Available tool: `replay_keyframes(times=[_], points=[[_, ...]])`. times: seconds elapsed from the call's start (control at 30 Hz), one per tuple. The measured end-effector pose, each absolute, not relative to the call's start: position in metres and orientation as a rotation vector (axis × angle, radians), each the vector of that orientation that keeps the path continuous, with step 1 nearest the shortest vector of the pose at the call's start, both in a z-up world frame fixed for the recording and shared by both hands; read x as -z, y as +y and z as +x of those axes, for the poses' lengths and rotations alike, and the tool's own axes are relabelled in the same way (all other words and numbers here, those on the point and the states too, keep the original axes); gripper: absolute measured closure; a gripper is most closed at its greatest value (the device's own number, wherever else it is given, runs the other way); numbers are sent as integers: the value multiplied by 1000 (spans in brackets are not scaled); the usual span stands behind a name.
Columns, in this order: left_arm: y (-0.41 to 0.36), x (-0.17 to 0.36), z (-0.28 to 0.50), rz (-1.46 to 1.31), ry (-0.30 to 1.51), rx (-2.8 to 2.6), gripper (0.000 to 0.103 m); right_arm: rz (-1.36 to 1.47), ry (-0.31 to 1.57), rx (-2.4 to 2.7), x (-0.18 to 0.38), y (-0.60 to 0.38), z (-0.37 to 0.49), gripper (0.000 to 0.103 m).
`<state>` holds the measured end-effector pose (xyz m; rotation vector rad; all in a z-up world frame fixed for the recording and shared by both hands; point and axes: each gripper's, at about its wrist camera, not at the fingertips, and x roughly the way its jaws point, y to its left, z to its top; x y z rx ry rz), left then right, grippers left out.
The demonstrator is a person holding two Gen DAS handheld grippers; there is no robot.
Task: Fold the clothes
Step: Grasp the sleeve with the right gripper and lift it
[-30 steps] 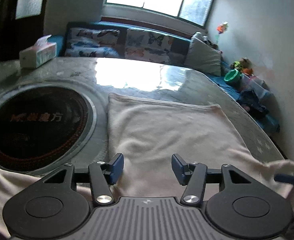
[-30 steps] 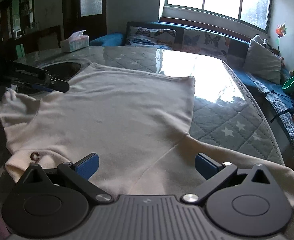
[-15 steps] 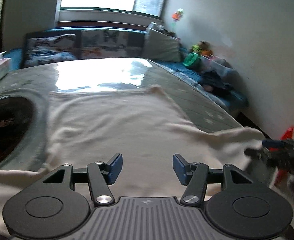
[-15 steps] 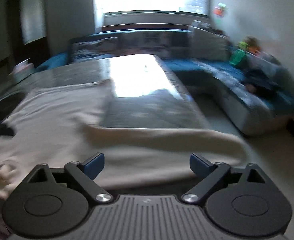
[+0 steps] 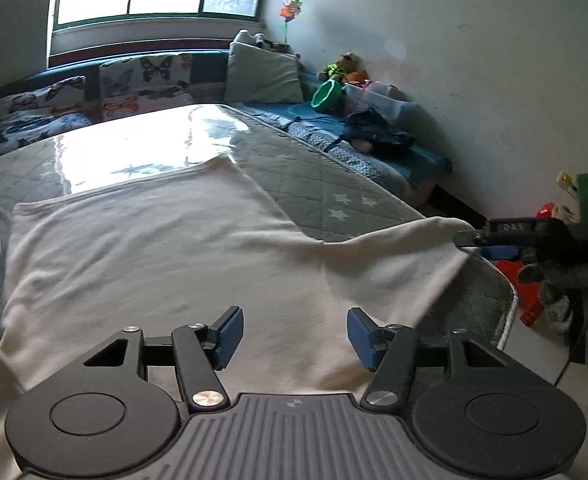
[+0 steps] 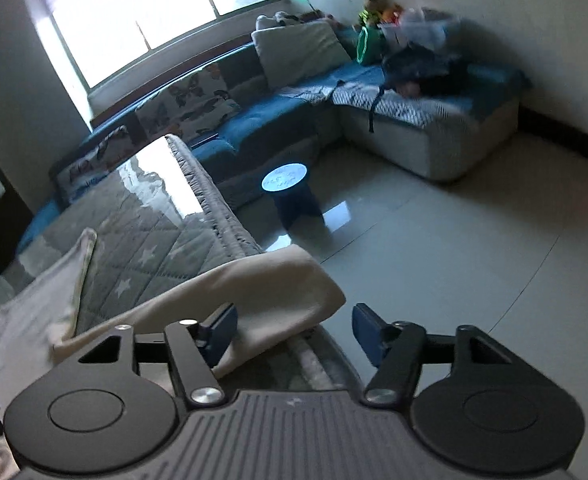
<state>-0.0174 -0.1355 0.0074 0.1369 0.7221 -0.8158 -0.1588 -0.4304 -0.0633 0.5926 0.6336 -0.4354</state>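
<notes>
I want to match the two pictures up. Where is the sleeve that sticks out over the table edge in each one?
Left wrist view: the sleeve runs to the right, its end by the other gripper.
Right wrist view: the sleeve lies low in the middle, its end between the open fingers, over the table edge.
Shared landmark: the green bucket on the sofa.

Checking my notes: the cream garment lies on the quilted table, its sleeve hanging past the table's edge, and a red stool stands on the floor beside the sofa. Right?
Not quite: the stool is dark blue with a pale round top, as the right wrist view shows. The cream garment does lie on the quilted table, its sleeve past the edge.
</notes>
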Motion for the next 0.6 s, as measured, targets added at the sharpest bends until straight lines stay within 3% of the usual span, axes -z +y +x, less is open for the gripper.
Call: replay_keyframes(times=[0.23,0.3,0.6], points=[[-147,-4,-21,166,732,839,41,611,564,423,60,-432,-168,89],[-149,-4,-23,171,731,853,41,597,546,417,55,-431,-167,93],[-160,-1,-36,191,717,953,40,529,448,301,3,-408,-152,95]])
